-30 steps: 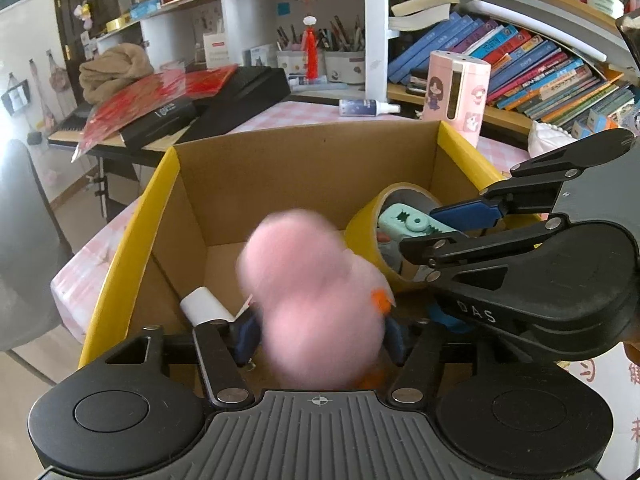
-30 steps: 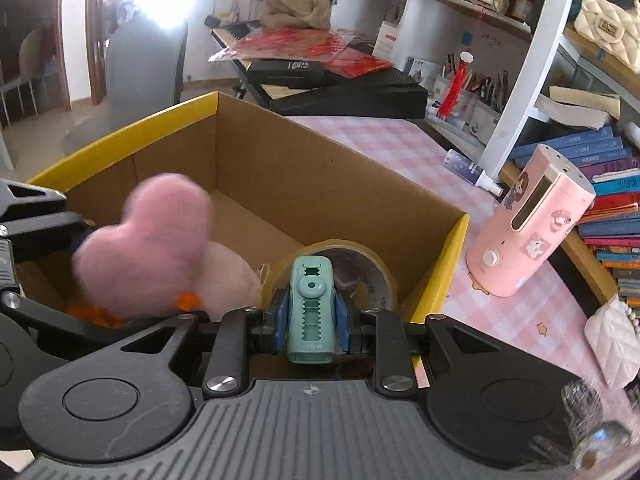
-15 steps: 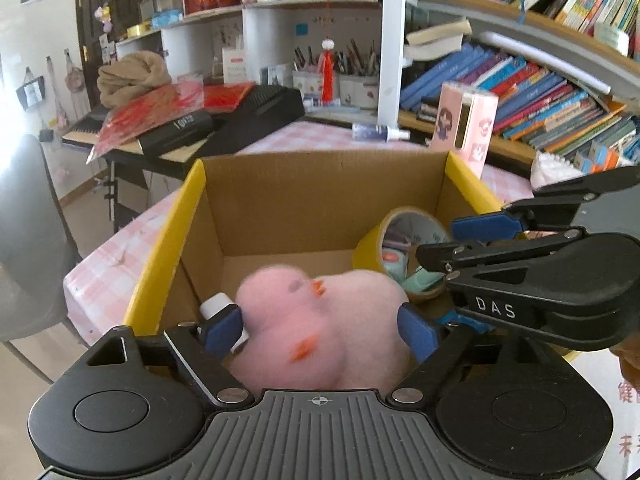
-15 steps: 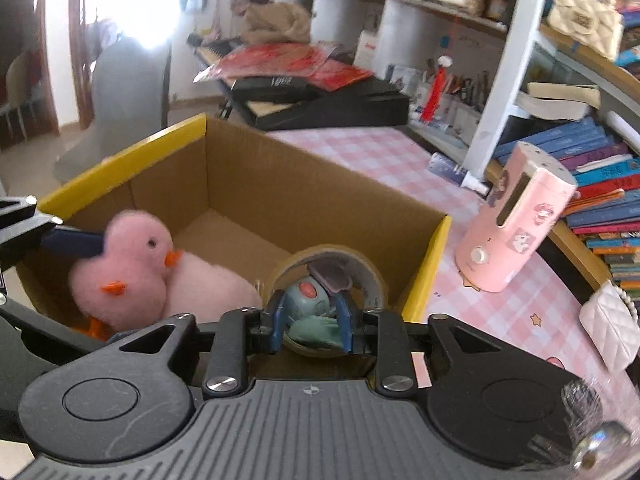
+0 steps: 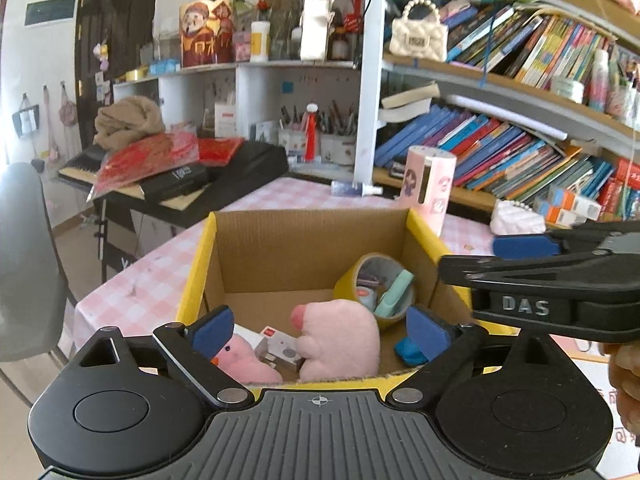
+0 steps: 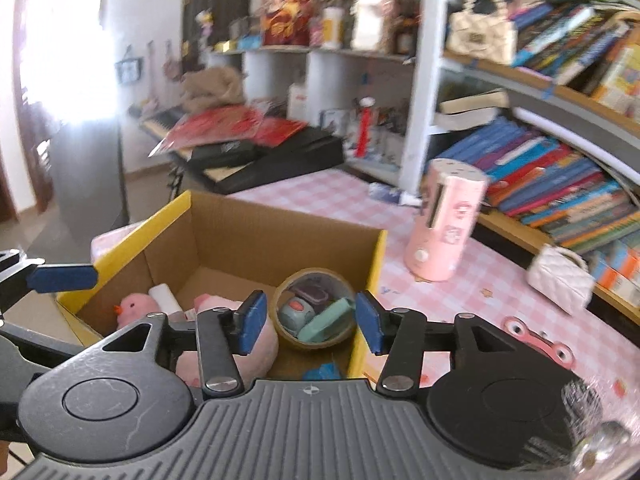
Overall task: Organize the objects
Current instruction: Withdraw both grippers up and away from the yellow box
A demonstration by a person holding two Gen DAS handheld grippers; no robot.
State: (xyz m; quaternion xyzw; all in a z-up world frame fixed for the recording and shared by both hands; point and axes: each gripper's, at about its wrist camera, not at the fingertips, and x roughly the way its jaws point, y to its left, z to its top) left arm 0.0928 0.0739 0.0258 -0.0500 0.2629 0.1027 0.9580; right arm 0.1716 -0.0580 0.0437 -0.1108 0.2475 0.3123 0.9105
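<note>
A cardboard box with yellow rims stands on the pink checked table. Inside lie a pink plush duck, a tape roll holding a mint-green stapler, a small white carton and a blue bit. My left gripper is open and empty above the box's near edge. My right gripper is open and empty above the tape roll; it also shows in the left wrist view.
A pink cylinder device stands just beyond the box. A white quilted purse lies at the right. Bookshelves line the back; a keyboard with red bags and a grey chair are at the left.
Both grippers opened and pulled back up from the box. The pink duck dropped into the box; the green stapler now rests inside the tape roll.
</note>
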